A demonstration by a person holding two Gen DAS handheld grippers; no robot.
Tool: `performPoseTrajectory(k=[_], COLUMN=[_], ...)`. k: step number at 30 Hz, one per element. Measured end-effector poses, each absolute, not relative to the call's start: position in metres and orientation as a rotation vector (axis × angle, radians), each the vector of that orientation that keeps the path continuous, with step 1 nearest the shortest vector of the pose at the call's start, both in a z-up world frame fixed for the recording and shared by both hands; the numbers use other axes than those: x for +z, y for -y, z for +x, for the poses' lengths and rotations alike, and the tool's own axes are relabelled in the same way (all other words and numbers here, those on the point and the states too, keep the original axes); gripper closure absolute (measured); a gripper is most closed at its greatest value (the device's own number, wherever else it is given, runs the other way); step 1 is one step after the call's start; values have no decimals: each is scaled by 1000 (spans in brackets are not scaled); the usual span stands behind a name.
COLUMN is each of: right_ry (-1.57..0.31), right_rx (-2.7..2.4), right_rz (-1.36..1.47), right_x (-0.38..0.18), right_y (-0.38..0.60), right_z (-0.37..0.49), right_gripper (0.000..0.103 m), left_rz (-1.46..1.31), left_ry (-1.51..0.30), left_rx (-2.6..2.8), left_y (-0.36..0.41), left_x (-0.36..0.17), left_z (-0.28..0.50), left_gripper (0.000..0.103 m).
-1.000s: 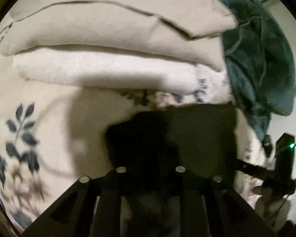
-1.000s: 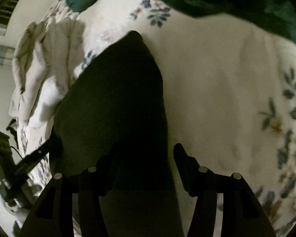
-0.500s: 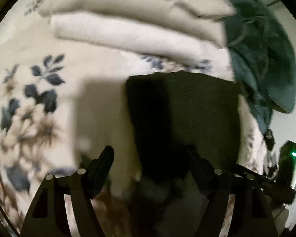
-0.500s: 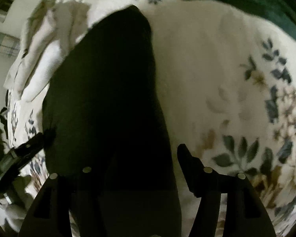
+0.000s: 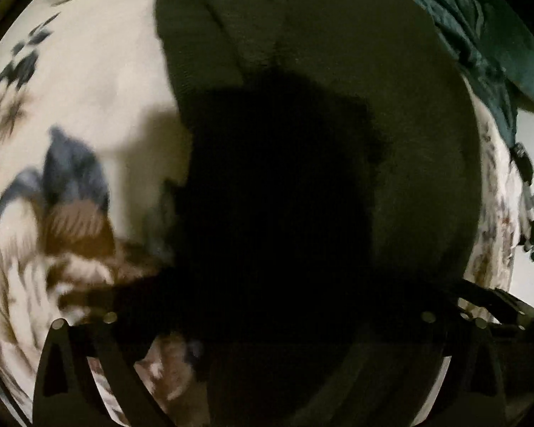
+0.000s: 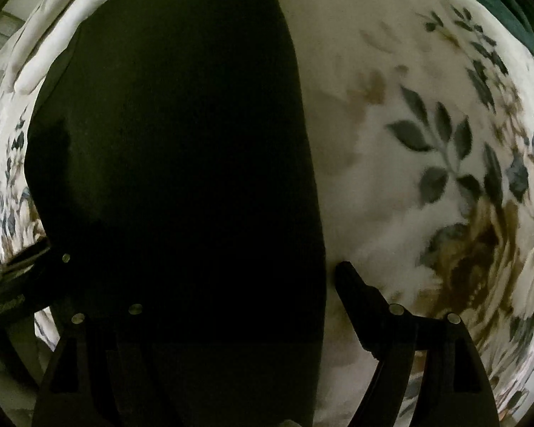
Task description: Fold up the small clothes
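A dark olive garment (image 5: 338, 71) lies flat on the floral bedsheet (image 5: 99, 82) and fills most of both views (image 6: 181, 142). My left gripper (image 5: 267, 306) is open, low over the garment's near edge; its fingers are lost in dark shadow. My right gripper (image 6: 238, 284) is open, with its right finger (image 6: 352, 284) on the sheet just past the garment's right edge and its left finger hidden against the dark cloth. The other gripper shows at the left edge of the right wrist view (image 6: 14, 284).
A dark green blanket (image 5: 480, 35) lies bunched at the far right of the bed. Folded pale clothes (image 6: 53, 28) are stacked beyond the garment. The floral sheet (image 6: 427, 142) extends to the right of the garment.
Both grippers have dropped closer to the garment and moved forward over it. The left gripper went from shut to wide open. The pale stack has slid out of the left view.
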State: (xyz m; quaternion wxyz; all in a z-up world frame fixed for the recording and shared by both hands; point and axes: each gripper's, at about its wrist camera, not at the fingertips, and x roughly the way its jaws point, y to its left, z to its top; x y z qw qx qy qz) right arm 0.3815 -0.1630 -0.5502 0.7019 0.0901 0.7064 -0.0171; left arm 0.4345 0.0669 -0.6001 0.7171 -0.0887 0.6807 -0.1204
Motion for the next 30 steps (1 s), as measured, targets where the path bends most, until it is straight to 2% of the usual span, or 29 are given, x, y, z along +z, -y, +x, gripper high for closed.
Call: performPoseTrajectory(k=[7, 8, 10, 13, 17, 24, 30], right_ry=[-1564, -1560, -1545, -1522, -1541, -1710, -1825], right_rx=[-25, -22, -9, 15, 60, 135, 189], right_rz=[222, 228, 251, 290, 371, 490, 618], right_x=[-545, -541, -528, -505, -480, -506, -566], right_y=[168, 172, 179, 191, 196, 190, 176], right_z=[378, 375, 365, 340, 285, 152, 60], right_gripper=[21, 21, 21, 21, 21, 21, 21], left_rz=[-196, -197, -217, -199, -244, -367, -459], left_ry=[-1528, -1521, -1463, -1367, -1356, -1553, -1623], left_rx=[-236, -236, -241, -242, -221, -137, -161], left_y=[-62, -60, -66, -80, -108, -136, -127], left_x=[-602, -597, -573, -529, -492, -532, -585], left_z=[445, 446, 439, 407, 330, 187, 130], left_gripper=[0, 4, 8, 8, 8, 8, 8])
